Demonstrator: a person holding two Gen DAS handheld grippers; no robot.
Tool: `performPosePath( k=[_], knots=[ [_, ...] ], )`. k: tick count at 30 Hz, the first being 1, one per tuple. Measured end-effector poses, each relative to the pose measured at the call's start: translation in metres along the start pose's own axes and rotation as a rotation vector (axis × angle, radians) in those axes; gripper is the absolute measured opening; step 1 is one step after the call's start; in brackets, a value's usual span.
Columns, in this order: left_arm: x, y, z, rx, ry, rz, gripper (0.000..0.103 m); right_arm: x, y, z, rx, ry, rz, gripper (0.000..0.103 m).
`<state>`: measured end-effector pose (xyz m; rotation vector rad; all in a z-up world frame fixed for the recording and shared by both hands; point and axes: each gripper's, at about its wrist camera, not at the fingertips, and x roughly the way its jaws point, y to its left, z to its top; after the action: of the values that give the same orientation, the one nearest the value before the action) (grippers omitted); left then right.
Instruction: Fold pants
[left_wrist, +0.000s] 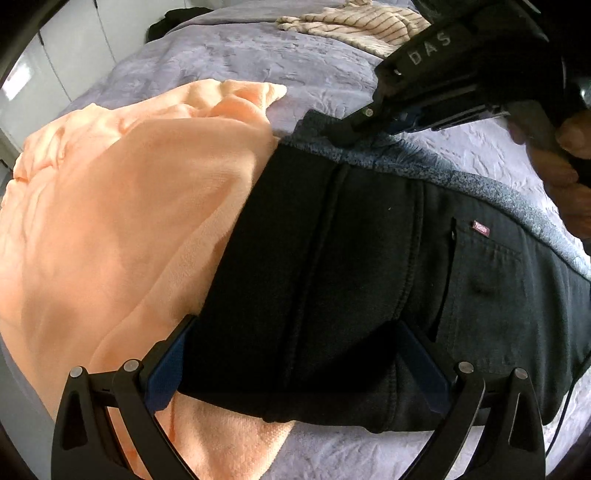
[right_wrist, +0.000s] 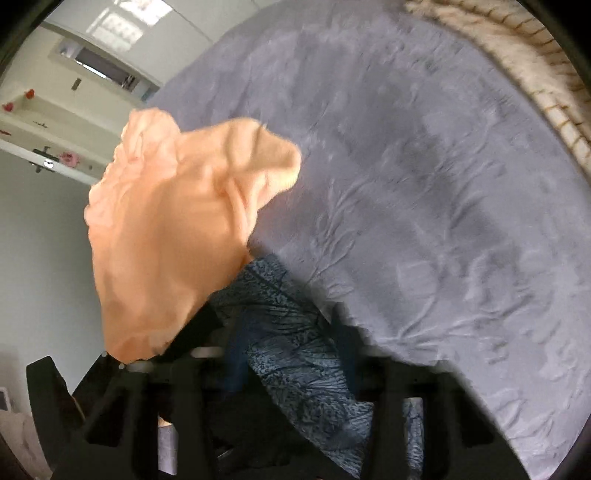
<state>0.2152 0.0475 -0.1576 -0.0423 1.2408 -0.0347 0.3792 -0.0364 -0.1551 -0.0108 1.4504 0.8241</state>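
Observation:
Black pants (left_wrist: 369, 266) with a grey-blue fleecy inner edge (left_wrist: 443, 173) lie across the bed, partly over an orange cloth (left_wrist: 122, 206). My left gripper (left_wrist: 295, 354) is open, its blue-padded fingers (left_wrist: 166, 369) straddling the near edge of the pants. My right gripper (left_wrist: 343, 129) is shut on the far fleecy edge of the pants. In the right wrist view the fleecy fabric (right_wrist: 295, 354) sits between the right gripper (right_wrist: 288, 332) fingers, blurred by motion.
A lavender bedspread (left_wrist: 258, 55) covers the bed (right_wrist: 424, 184). A cream striped garment (left_wrist: 362, 26) lies at the far side, also in the right wrist view (right_wrist: 535, 74). The orange cloth (right_wrist: 177, 229) is bunched at left. White cupboards (left_wrist: 55, 66) stand beyond.

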Motion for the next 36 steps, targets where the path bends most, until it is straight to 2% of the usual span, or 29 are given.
performPosePath(
  k=[4,6,7,9,11,12,14,17,19,22,26,31,36],
  knots=[
    [-0.003,0.003,-0.007,-0.018,-0.009,-0.005,0.103,-0.004,0.012,0.002,-0.049,0.002,0.014,0.012],
    [0.000,0.003,-0.007,-0.012,-0.012,-0.004,0.103,0.001,0.004,0.005,-0.006,-0.011,0.011,0.012],
    [0.002,0.002,-0.005,-0.009,-0.005,-0.003,0.103,0.009,-0.003,0.005,0.042,-0.020,-0.026,0.014],
    [0.001,0.002,-0.003,-0.010,0.015,-0.005,0.103,0.017,-0.008,0.003,0.104,-0.028,-0.045,0.018],
    [-0.001,0.004,-0.001,-0.006,0.018,-0.004,0.103,0.007,-0.007,-0.002,0.146,-0.067,-0.048,0.033],
    [-0.004,0.001,0.000,0.008,0.024,0.008,0.103,-0.002,-0.007,-0.005,0.155,-0.071,-0.056,0.037],
    [-0.007,-0.002,0.003,0.032,0.034,0.032,0.103,-0.025,-0.006,-0.018,0.175,-0.096,-0.079,0.054],
    [-0.018,-0.012,0.005,0.064,0.037,0.062,0.103,-0.059,-0.009,-0.049,0.221,-0.133,-0.054,0.064],
    [-0.027,-0.018,0.007,0.077,0.033,0.074,0.103,-0.084,-0.015,-0.082,0.281,-0.147,-0.070,0.069],
    [-0.038,-0.028,0.010,0.095,0.033,0.094,0.103,-0.110,-0.027,-0.131,0.362,-0.159,-0.077,0.070],
    [-0.052,-0.041,0.005,0.129,0.037,0.137,0.103,-0.136,-0.041,-0.197,0.467,-0.164,-0.128,0.071],
    [-0.071,-0.075,-0.011,0.203,0.047,0.114,0.103,-0.161,-0.054,-0.282,0.632,-0.188,-0.147,0.075],
    [-0.087,-0.127,-0.024,0.275,0.072,0.054,0.103,-0.176,-0.057,-0.330,0.718,-0.208,-0.161,0.079]
  ],
)
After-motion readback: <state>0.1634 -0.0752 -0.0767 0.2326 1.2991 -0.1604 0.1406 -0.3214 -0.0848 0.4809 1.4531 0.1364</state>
